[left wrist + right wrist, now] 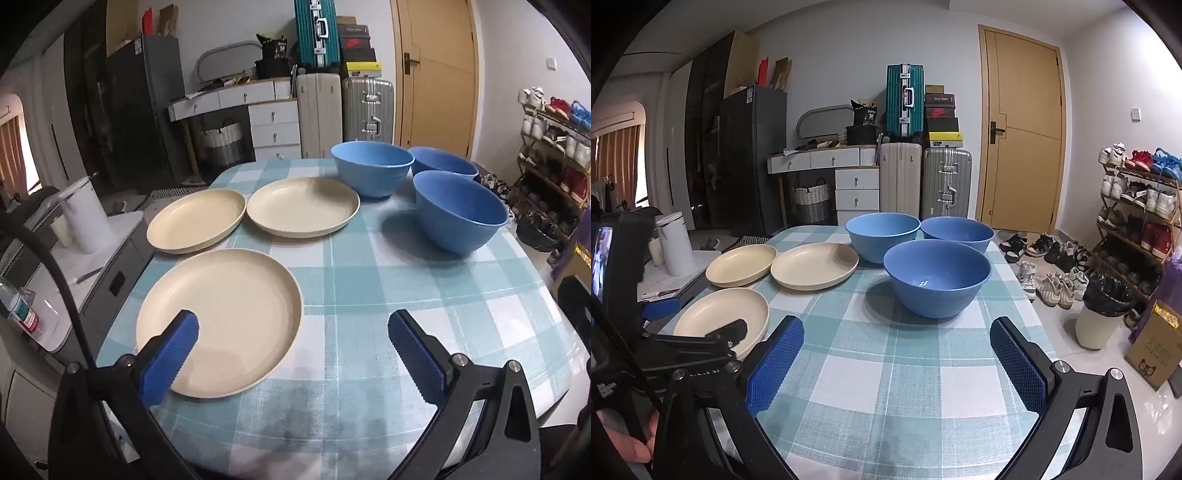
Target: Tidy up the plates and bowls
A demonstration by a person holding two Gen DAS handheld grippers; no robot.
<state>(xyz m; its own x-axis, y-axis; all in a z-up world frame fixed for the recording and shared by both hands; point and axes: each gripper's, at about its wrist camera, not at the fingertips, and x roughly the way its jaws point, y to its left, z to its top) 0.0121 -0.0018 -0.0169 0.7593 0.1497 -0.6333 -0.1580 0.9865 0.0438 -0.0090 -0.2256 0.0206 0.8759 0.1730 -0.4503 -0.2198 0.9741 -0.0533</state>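
I am looking down both tools at a bench [369, 295] covered with a blue-and-white checked cloth. My left tool [291, 332] is standing fully released, its blue pads spread wide with nothing between them; its left finger [170, 354] is showing in front of the near edge of the nearest cream plate [221, 317] at the lower left of the left wrist frame, and I cannot tell whether it is touching the plate. My right tool [897, 354] is likewise standing released, gripping nothing, with only bare cloth between its pads at the bottom of the right wrist frame.

Three cream plates are lying flat on the left part of the bench. Beyond the nearest one, the far left plate [197, 219] and the middle plate [303, 205] are sitting side by side, their rims nearly touching, left of centre in the left wrist frame. Three blue bowls are standing upright to the right of the plates: the nearest bowl [936, 277] is sitting at the centre of the right wrist frame, straight ahead of my right tool, with the back left bowl [882, 236] and the back right bowl [956, 232] close behind it. None of the plates or bowls are stacked.

In the right wrist frame my left tool is appearing at the lower left, over the nearest plate. A yellow door [1023, 125] is standing shut at the upper right.
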